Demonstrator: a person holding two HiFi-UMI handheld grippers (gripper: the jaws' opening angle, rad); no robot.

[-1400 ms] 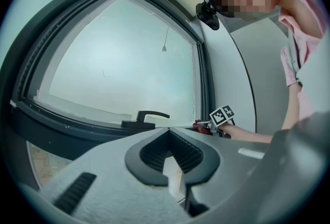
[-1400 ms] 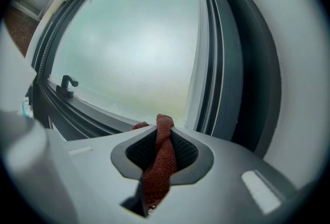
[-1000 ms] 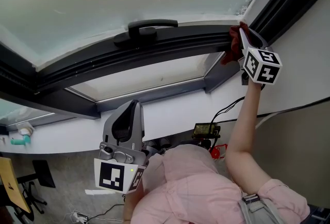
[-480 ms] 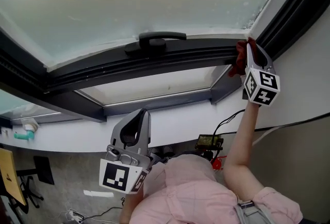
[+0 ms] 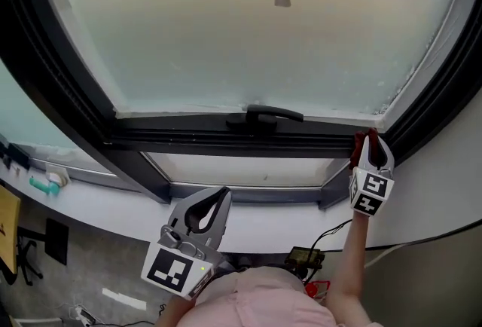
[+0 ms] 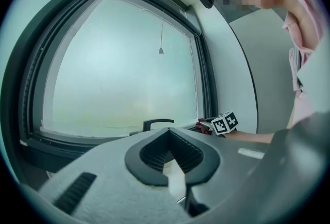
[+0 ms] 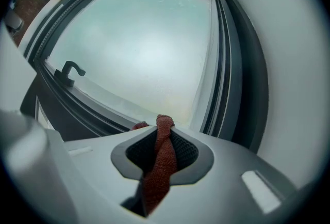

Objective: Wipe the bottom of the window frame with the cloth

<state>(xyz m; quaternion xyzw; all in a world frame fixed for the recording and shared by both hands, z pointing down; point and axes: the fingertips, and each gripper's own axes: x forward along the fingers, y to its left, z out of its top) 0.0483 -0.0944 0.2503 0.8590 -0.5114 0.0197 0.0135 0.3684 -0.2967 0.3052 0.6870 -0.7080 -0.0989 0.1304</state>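
1. Frosted glass [image 5: 248, 32] fills the background above a dark window frame [image 5: 226, 139]
2. Right hand-held gripper [image 5: 370, 142] pinches the red cloth [image 7: 160, 161] at the frame's bottom right corner
3. Left hand-held gripper [image 5: 219, 196] hangs lower, jaws together, empty

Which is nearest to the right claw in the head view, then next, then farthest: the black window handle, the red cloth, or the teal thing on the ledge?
1. The red cloth, clamped in the right claw itself.
2. The black window handle, off to the claw's left, mid-window.
3. The teal thing, far left on the ledge.
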